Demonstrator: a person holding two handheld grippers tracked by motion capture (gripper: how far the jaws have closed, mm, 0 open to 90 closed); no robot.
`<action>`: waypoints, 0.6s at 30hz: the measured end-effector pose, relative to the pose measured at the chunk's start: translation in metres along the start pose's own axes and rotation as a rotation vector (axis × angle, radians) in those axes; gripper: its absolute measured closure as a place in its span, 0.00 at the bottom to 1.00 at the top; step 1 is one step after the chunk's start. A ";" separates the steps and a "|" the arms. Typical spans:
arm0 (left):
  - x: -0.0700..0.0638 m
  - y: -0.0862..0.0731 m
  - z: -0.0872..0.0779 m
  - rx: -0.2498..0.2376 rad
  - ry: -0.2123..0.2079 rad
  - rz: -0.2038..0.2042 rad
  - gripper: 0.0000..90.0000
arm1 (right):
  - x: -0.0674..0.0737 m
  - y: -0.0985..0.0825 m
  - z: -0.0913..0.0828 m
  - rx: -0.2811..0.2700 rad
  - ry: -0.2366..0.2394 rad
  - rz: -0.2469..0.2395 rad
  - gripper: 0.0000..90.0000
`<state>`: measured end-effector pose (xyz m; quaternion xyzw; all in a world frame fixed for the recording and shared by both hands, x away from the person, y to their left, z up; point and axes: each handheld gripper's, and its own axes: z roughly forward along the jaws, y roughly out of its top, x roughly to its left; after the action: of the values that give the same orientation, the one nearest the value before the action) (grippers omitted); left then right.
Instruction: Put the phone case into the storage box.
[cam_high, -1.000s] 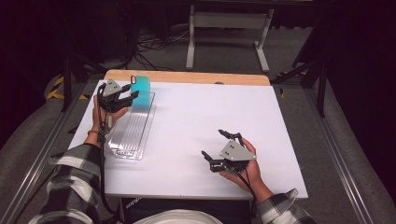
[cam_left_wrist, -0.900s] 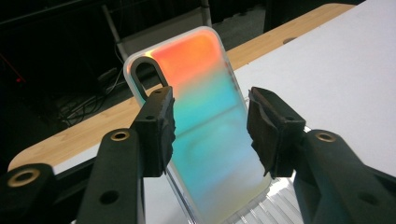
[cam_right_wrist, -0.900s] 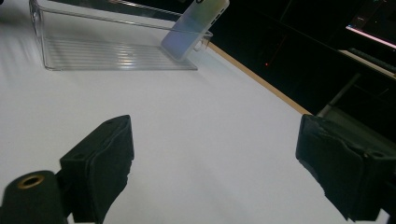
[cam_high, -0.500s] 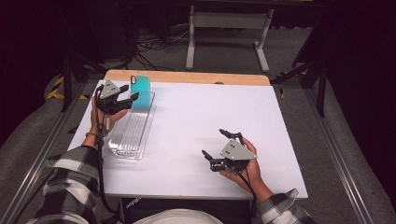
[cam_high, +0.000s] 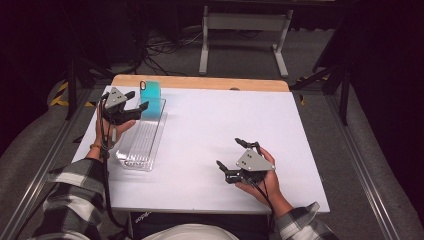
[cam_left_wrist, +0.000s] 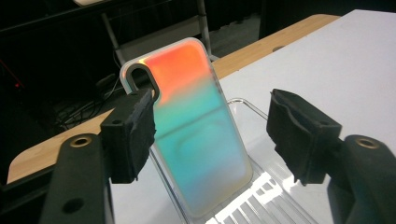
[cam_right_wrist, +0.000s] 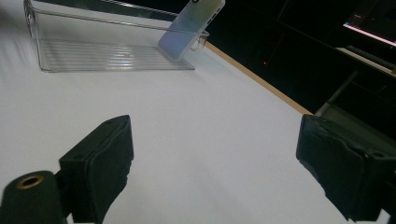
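A phone case (cam_high: 150, 92) with a teal-to-orange sheen stands on end at the far end of a clear plastic tray (cam_high: 140, 142), leaning on the tray's end wall. My left gripper (cam_high: 139, 100) hovers right at it. In the left gripper view the case (cam_left_wrist: 196, 126) rises between and just beyond the jaws of that gripper (cam_left_wrist: 215, 133). The jaws have just been opening, and the pads no longer press on the case. My right gripper (cam_high: 228, 152) rests open and empty on the table at the front right. In the right gripper view the case (cam_right_wrist: 189, 28) and tray (cam_right_wrist: 93, 56) lie far beyond this gripper (cam_right_wrist: 215, 158).
The white table top (cam_high: 215, 125) has a wooden strip (cam_high: 200, 82) along its far edge. A metal stand (cam_high: 240, 30) and loose cables (cam_high: 165, 47) are on the floor beyond. Dark rails run along both sides of the table.
The left gripper's jaws have spread apart around the case, which stays leaning in the tray's far end. The right gripper has not moved.
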<state>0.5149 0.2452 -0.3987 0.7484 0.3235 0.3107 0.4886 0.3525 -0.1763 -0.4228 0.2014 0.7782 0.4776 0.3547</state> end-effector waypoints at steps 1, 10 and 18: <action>-0.001 0.000 0.000 -0.004 0.000 -0.003 0.34 | 0.000 0.000 0.000 0.001 0.000 -0.001 0.13; -0.011 0.000 -0.001 0.009 -0.019 0.017 0.29 | 0.000 0.000 -0.001 -0.002 0.001 -0.008 0.13; -0.013 0.000 -0.006 -0.003 -0.015 0.013 0.25 | 0.000 0.001 -0.002 -0.001 0.000 -0.007 0.13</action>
<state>0.5024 0.2379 -0.3987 0.7522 0.3142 0.3087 0.4901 0.3511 -0.1768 -0.4212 0.1984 0.7786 0.4769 0.3563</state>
